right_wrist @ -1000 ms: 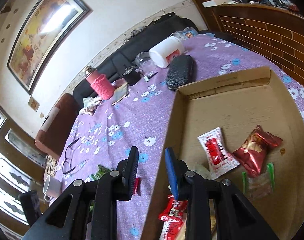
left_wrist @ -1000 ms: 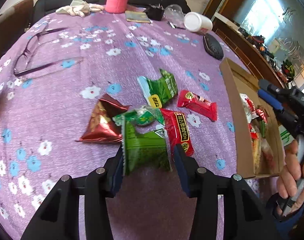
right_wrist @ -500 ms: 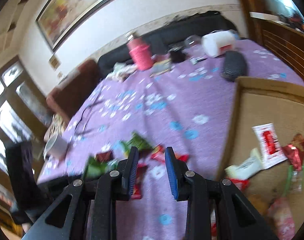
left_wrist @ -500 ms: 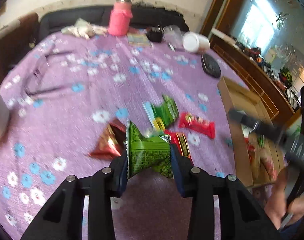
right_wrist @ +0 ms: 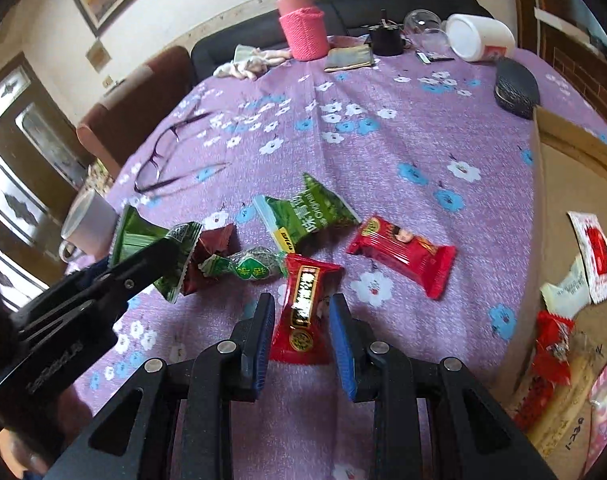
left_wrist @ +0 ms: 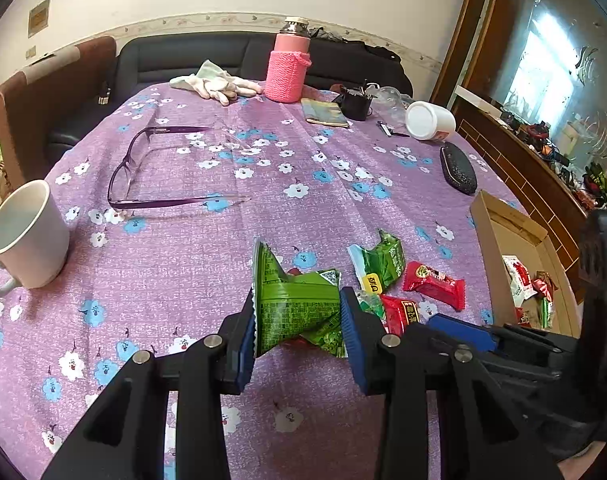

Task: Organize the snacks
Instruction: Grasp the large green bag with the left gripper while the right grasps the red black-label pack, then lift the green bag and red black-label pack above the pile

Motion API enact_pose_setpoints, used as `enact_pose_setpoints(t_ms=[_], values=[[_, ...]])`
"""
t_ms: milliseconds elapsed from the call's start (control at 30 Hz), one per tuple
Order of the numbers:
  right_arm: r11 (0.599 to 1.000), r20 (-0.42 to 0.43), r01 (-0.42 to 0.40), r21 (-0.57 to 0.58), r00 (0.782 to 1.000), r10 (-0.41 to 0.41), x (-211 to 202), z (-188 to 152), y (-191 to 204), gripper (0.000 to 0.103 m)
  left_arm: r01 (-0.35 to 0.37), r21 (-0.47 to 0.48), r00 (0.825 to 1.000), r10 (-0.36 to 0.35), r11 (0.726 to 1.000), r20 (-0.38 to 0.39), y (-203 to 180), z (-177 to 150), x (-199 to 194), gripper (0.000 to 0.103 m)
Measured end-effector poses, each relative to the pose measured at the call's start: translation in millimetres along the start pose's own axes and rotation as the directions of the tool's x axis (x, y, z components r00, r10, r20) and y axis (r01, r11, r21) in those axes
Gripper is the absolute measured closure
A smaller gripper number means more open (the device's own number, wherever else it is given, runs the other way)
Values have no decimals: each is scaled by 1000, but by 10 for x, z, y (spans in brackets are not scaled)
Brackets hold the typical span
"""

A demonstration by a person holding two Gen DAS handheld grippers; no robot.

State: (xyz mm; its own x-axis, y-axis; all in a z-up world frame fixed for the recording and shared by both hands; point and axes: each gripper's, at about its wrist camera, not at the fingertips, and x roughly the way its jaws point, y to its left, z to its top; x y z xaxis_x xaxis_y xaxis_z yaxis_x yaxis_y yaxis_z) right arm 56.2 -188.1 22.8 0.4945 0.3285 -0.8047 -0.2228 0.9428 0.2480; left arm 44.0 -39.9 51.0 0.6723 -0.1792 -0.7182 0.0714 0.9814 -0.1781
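My left gripper is shut on a green snack packet and holds it above the purple flowered tablecloth; it also shows in the right wrist view. My right gripper is open, its jaws either side of a red snack bar lying on the cloth. Loose on the cloth are another green packet, a red packet, a small green candy and a dark red packet. The cardboard box at the right holds several snacks.
A white mug stands at the left. Purple glasses, a pink flask, white gloves, a white jar and a black case lie further back.
My left gripper closed on the green packet and lifted it off the cloth. My right gripper swung from over the box to the snacks and now straddles the red bar.
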Motion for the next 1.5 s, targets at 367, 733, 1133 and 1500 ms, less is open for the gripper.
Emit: enact_pose_setpoints(t_ms=[367, 733, 1133, 1500], values=[[1000, 103, -4, -24, 995, 7, -70, -60, -64, 83, -3, 11, 1000, 3, 1000, -5, -30, -31, 12, 66], [998, 193, -60, 25, 980, 54, -274, -8, -182, 83, -45, 98, 999, 44, 994, 13, -235, -103, 46, 66], [997, 225, -66, 35, 973, 56, -332, -24, -201, 83, -139, 185, 988, 122, 973, 100, -397, -168, -46, 66], [997, 241, -65, 35, 969, 55, -366, -21, -203, 83, -186, 222, 977, 155, 957, 149, -476, -200, -84, 66]])
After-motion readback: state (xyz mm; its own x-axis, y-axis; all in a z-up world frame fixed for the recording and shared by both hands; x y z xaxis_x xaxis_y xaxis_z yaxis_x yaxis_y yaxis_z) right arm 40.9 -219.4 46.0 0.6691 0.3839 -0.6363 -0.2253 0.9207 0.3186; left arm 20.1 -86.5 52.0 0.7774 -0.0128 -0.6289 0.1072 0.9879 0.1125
